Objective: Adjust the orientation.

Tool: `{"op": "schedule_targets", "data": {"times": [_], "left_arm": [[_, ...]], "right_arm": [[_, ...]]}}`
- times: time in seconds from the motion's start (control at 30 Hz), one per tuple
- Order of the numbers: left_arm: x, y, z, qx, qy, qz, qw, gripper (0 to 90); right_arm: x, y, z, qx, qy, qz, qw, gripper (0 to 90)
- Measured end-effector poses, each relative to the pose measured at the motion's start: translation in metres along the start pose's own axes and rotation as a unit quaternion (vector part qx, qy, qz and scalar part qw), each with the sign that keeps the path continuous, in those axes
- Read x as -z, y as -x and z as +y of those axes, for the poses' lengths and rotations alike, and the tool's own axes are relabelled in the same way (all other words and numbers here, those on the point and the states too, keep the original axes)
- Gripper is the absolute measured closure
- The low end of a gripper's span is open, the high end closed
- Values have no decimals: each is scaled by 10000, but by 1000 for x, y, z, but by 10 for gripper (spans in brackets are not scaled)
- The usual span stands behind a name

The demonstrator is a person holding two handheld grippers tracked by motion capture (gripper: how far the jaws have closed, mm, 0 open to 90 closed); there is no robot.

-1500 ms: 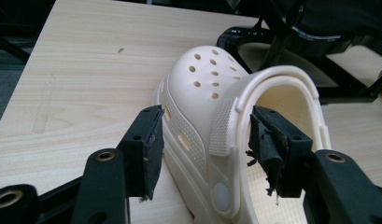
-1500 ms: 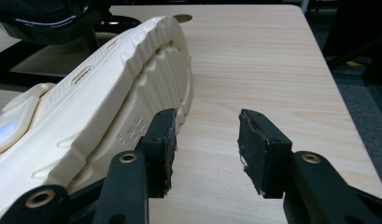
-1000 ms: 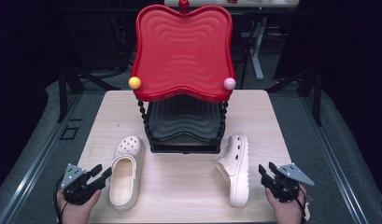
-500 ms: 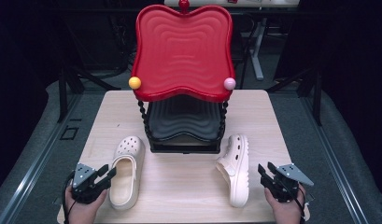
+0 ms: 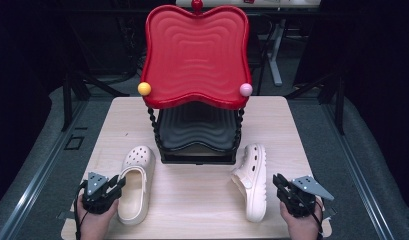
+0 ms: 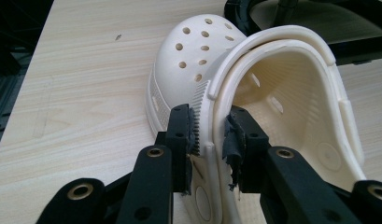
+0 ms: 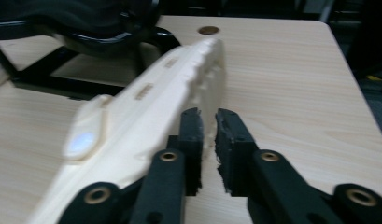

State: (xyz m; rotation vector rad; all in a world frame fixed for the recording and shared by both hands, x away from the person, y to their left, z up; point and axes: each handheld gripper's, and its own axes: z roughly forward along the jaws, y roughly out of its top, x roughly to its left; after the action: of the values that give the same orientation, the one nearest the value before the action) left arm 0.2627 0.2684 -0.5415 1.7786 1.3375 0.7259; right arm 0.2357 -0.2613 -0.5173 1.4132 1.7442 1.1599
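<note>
Two cream clogs lie on the wooden table (image 5: 192, 210) in front of a rack. The left clog (image 5: 142, 160) stands upright, toe away from me. My left gripper (image 5: 117, 184) has just been closing and now has the side wall near the heel of this clog (image 6: 193, 51) between its pads; the left gripper (image 6: 211, 135) is shut on it. The right clog (image 5: 252, 185) lies on its side, sole toward my right gripper (image 5: 277, 181). That gripper (image 7: 208, 126) has just been closing to a narrow slit at the sole's edge (image 7: 146, 98), with a sliver of cream between the pads.
A two-tier rack stands mid-table: a red wavy tray (image 5: 194, 55) on top with a yellow ball (image 5: 144, 88) and a pink ball (image 5: 246, 89) at its corners, and a black tray (image 5: 197, 130) below. Dark floor and desk legs surround the table.
The left gripper edged in to the left clog and its jaws closed on the wall near the heel. The right gripper's jaws narrowed beside the right clog's sole. Both clogs stayed put.
</note>
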Motion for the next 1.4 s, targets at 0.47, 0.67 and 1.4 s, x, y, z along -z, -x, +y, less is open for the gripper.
{"op": "schedule_targets", "data": {"times": [0.47,0.67,1.4], "left_arm": [[7,9,-2,222,-55,-183,9996,714],[10,6,-4,256,93,-265,9993,677],[8,5,-6,148,173,-356,9991,591]], "right_arm": [[-10,-41,5,903,-288,320,9950,900],[-4,-33,5,848,-307,213,9957,900],[-1,44,-6,-523,-859,-408,9941,900]]}}
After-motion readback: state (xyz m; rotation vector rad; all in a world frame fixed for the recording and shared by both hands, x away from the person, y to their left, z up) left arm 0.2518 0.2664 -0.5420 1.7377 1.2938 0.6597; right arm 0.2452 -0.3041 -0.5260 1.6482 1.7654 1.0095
